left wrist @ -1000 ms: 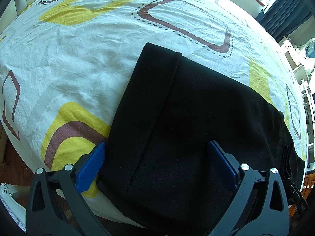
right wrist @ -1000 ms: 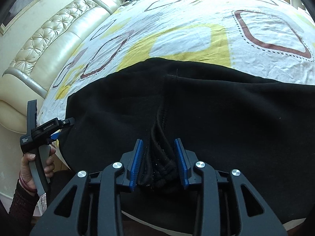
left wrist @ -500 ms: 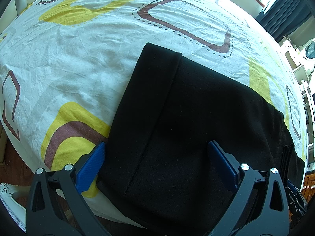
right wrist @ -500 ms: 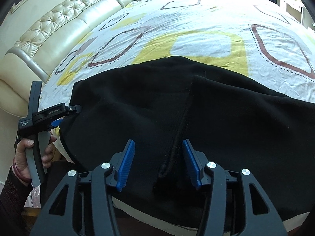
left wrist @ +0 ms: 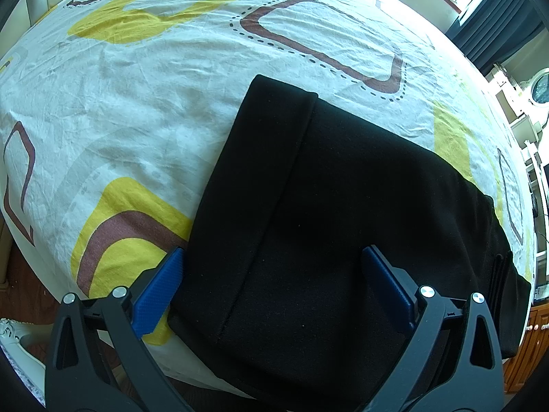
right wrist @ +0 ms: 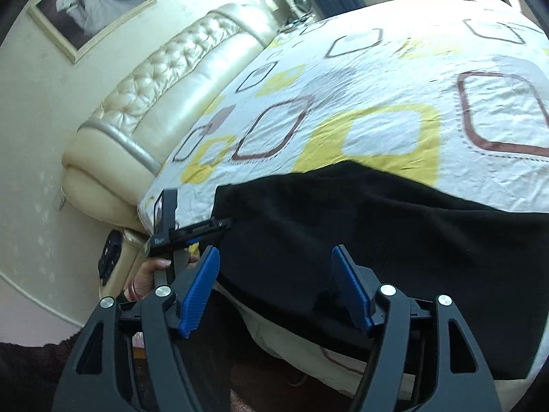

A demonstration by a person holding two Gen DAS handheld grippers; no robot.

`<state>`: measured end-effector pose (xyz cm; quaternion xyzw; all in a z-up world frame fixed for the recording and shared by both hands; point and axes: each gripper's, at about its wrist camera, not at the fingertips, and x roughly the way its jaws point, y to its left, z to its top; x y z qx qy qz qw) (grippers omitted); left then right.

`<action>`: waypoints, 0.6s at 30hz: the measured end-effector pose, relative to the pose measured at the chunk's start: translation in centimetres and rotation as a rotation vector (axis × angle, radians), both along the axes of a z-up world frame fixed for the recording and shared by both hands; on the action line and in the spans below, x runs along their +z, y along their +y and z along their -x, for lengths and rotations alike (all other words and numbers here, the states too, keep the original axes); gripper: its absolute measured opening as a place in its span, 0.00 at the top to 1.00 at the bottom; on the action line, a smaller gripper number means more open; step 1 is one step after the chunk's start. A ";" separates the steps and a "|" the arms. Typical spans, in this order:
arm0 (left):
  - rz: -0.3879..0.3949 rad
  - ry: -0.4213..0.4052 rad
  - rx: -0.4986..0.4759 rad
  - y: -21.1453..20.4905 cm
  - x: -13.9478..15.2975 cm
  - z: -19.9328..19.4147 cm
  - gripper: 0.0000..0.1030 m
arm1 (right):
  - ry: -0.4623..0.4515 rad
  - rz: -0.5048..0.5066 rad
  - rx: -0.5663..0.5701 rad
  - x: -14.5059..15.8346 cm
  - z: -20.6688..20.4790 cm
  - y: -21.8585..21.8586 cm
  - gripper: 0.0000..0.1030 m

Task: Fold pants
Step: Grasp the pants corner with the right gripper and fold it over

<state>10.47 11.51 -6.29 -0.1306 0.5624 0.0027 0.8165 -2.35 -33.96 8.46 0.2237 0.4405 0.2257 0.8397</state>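
Note:
The black pants (left wrist: 343,206) lie folded flat on the patterned bed sheet (left wrist: 137,103), close to the bed's near edge. My left gripper (left wrist: 272,274) stands open, low over their near end. One blue pad is beside the left edge of the cloth and the other is over it. In the right wrist view the pants (right wrist: 394,240) stretch across the bed, and a hand (right wrist: 151,271) holds the left gripper (right wrist: 219,223) at their far corner. My right gripper (right wrist: 276,286) is above and back from the pants' edge. Its jaws are opening and grip nothing.
A cream tufted headboard (right wrist: 164,79) borders the bed on the left, under a framed picture (right wrist: 89,10). A small fan (right wrist: 298,0) stands beyond the bed's far corner. A white shoe (left wrist: 13,336) lies on the floor, and a wooden cabinet (left wrist: 528,343) stands at the right.
My right gripper let go of the bunched cloth and cords, spread its jaws and rose back from the pants. The left gripper and the pants under it stayed put.

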 end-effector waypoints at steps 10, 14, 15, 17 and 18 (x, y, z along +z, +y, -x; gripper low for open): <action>-0.001 0.000 0.000 -0.1 0.0 0.0 0.02 | 0.170 -0.231 -0.459 -8.9 1.8 -22.9 0.32; -0.001 0.000 0.000 -0.1 0.0 0.0 0.02 | 0.217 -0.357 -0.441 -12.6 0.5 -24.4 0.32; -0.001 0.000 0.000 -0.1 0.0 0.0 0.02 | 0.228 -0.355 -0.435 -13.0 0.3 -24.2 0.32; -0.001 0.000 0.000 -0.1 0.0 0.0 0.02 | 0.249 -0.346 -0.416 -13.8 -0.2 -23.6 0.44; -0.001 0.000 0.000 0.0 0.0 0.0 0.02 | 0.250 -0.345 -0.404 -14.1 -0.4 -23.2 0.53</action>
